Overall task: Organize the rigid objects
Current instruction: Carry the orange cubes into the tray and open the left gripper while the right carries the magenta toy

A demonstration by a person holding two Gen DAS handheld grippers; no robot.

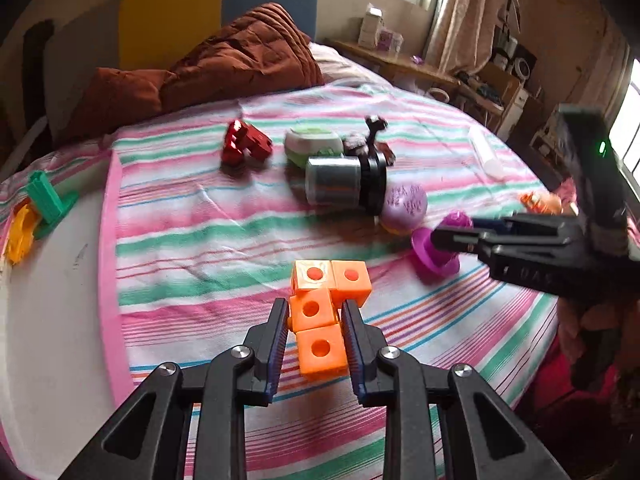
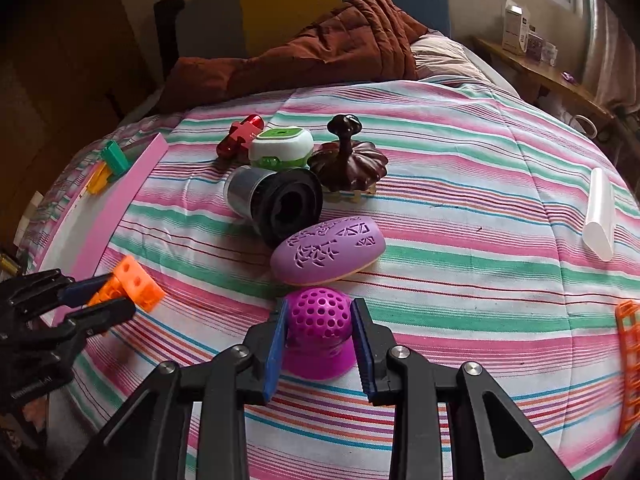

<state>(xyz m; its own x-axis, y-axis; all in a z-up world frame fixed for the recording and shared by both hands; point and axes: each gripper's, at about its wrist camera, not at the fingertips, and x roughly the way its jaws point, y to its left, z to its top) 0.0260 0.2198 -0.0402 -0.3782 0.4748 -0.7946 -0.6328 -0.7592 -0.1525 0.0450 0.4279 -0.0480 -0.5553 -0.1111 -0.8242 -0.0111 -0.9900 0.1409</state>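
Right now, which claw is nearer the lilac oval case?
Right. The right claw, shut on the magenta perforated piece, sits just in front of the lilac oval case. The left claw, gripping the orange cube block, is off to its left.

no text can be read; markings on the right claw (image 1: 452, 240) are too blurred

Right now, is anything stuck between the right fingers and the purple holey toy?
No. The right gripper already has the purple toy squeezed between its fingers, with nothing visible in between.
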